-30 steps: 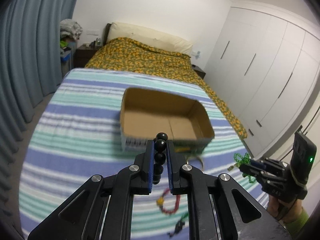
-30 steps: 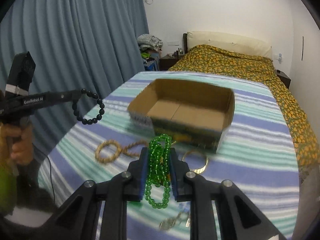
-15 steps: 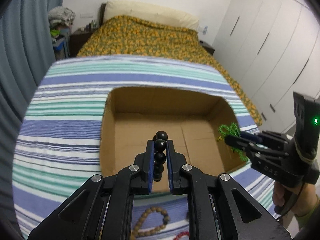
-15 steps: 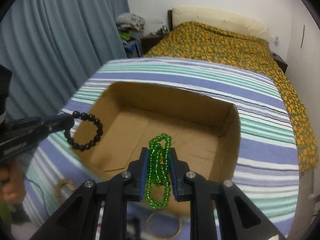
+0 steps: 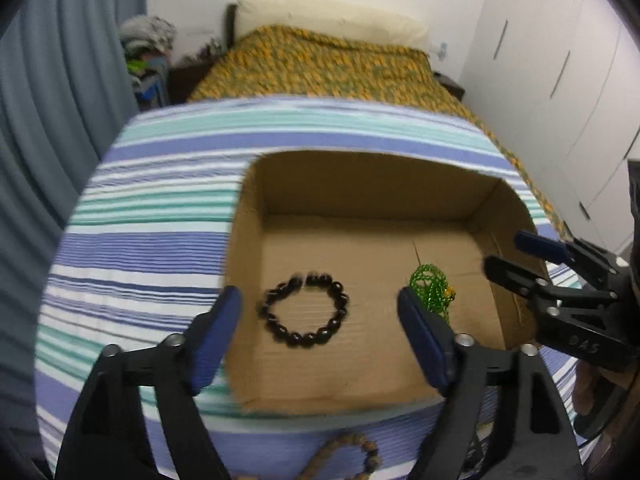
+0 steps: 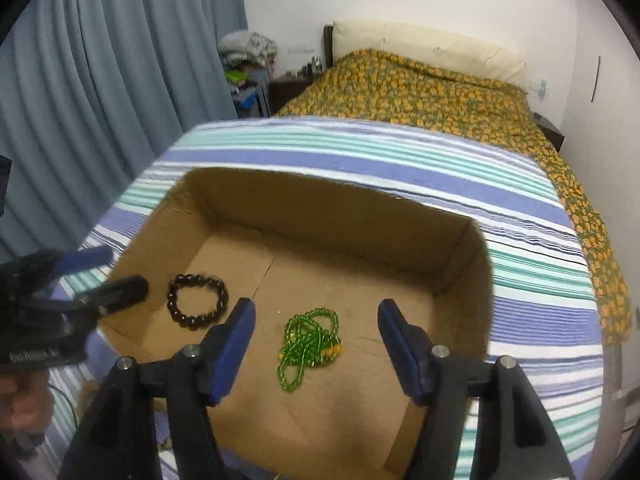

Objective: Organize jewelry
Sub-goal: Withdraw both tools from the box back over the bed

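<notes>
The black bead bracelet (image 5: 306,310) lay flat on the floor of the open cardboard box (image 5: 360,176), toward its left side, and the green bead necklace (image 6: 310,342) lay bunched in a loose heap to its right, the two near each other but not touching. We held the left gripper (image 5: 318,320) above the bracelet; its jaws had just been opening and stood wide apart, with the bracelet seen between the blue pads (image 5: 212,340) but lying free below them. Our right gripper (image 6: 314,332) hung over the necklace in the same way: its jaws had just been opening too, they were spread with nothing pressed between them, and the green beads rested on the cardboard under the gap. In the left wrist view the right gripper (image 5: 504,256) showed at the box's right wall, fingers parted; in the right wrist view the left one (image 6: 108,268) showed over the box's left rim.

The box sat on a blue, green and white striped cloth (image 6: 400,160). A tan wooden bead bracelet (image 5: 352,456) lay on the cloth just in front of the box. Beyond we saw a bed with an orange-patterned cover (image 6: 432,88), grey-blue curtains (image 6: 100,80) and white wardrobe doors (image 5: 560,80).
</notes>
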Available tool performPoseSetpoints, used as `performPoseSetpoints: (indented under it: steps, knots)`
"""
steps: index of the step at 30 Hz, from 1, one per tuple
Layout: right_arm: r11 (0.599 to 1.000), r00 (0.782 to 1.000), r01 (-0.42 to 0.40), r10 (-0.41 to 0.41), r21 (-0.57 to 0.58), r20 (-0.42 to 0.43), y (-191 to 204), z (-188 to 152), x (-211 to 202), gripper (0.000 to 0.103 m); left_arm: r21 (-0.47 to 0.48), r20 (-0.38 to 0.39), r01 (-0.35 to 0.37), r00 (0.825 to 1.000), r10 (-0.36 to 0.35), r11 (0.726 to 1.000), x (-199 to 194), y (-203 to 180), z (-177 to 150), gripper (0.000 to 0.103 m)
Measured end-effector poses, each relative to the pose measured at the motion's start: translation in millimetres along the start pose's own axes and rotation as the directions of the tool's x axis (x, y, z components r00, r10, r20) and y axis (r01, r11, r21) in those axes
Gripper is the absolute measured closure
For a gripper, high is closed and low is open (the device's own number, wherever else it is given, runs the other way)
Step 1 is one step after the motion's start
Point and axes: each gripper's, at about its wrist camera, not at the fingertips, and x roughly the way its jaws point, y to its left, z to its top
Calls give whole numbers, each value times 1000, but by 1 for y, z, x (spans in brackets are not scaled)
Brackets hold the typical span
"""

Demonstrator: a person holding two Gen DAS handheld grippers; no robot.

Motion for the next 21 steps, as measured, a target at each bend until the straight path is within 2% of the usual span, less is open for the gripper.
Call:
performPoseSetpoints:
  steps: [3, 7, 12, 16, 21]
  knots:
    - [1000, 999, 18, -17, -19, 49, 5, -10, -25, 38, -6, 60, -23, 998, 24, 1000, -37, 12, -12, 13]
    - [999, 995, 19, -15, -36, 99, 9, -39, -72, 38, 31, 136, -84, 987, 79, 996, -96, 30, -40, 6]
    - [999, 991, 20, -13, -50, 135, 9, -95, -132, 37, 92, 189, -192, 967, 172, 977, -152, 55, -71, 4]
    - [997, 987, 46, -36, -59, 154, 4, -143, -171, 36, 102, 200, -251, 953, 227, 963, -183, 77, -105, 3]
    - [990, 980, 124, -112, -64, 166, -2, -203, -200, 36, 99, 185, -294, 944, 273, 951, -195, 87, -174, 2]
